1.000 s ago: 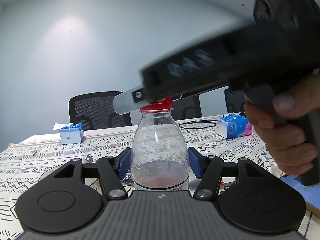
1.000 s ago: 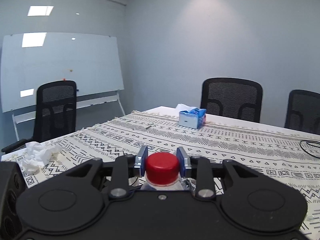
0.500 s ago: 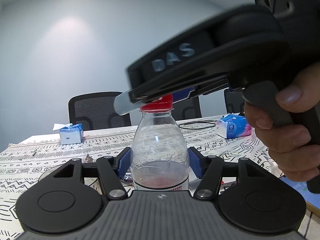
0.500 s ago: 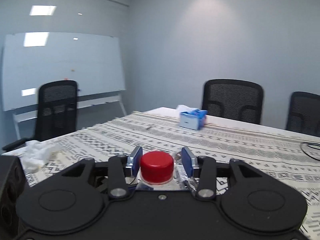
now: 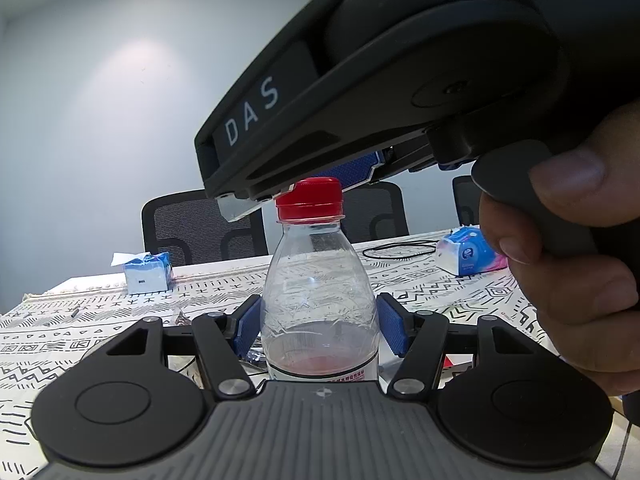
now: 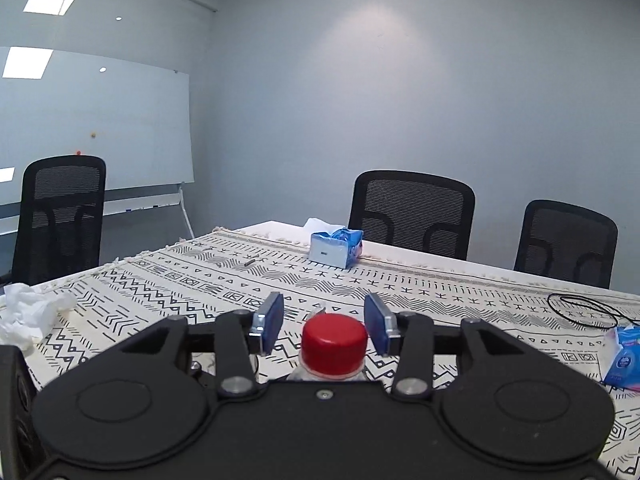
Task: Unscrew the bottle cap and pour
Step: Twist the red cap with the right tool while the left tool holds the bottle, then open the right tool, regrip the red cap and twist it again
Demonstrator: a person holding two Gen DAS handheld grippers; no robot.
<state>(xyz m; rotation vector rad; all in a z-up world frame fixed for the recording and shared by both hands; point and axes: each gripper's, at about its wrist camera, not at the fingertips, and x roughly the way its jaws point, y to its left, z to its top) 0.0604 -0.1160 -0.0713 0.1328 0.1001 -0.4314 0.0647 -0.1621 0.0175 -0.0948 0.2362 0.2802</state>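
Between the 2 blue pads of the left gripper (image 5: pixel 318 326) stands the bottle (image 5: pixel 319 304), upright, with both pads pressed against its clear body just above the label; this gripper is closed on it. Above and slightly ahead of that hold, the red cap (image 5: pixel 310 199) sits on the neck, not yet off. The right gripper (image 6: pixel 326 322) hangs over it with its jaws spread; the cap (image 6: pixel 334 342) lies between and a little nearer than its pads, touching neither.

By my judgement the bottle is light: only a shallow layer of reddish liquid shows at the bottom. Its thin clear plastic looks soft and creased, so a hard squeeze would likely dent it, and the smooth wall could turn in the pads when the cap is twisted. The body just above the label, where the left gripper holds, seems the firmest place. The cap is small, stiff and ribbed; its sides look like the right place for the right gripper to bite, low enough to get full pad contact.

White letters "DAS" read clearly on the side of the right gripper's housing. The bottle label carries a line of small print, too small to read.
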